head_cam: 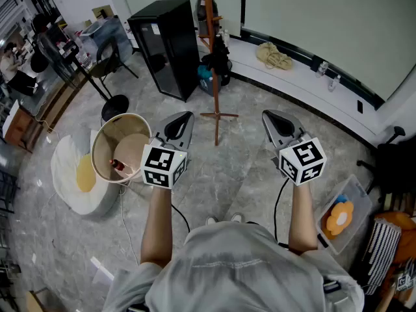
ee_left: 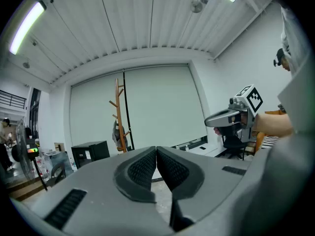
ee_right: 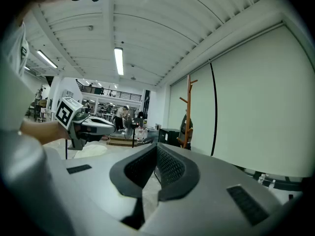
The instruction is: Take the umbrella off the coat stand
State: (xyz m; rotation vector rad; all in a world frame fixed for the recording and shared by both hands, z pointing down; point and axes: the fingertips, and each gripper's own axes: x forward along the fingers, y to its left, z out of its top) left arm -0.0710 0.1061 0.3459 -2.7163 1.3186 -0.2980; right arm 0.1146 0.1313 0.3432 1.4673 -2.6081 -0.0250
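My left tongs [head_cam: 186, 116] and right tongs [head_cam: 266, 114] are both closed on nothing. The umbrella [head_cam: 218, 62] hangs upright along the coat stand [head_cam: 209, 18], ahead between them and well apart, I'd say slightly nearer my left.

Dark folded umbrella [head_cam: 215, 60], hanging partway down upright orange-brown wooden coat stand [head_cam: 208, 18], cross-shaped foot

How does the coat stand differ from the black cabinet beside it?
The coat stand is a thin brown pole; the cabinet is a broad black box. The stand rises well above the cabinet. The stand, unlike the cabinet, bears a dark bundle. Both stand by the wall.
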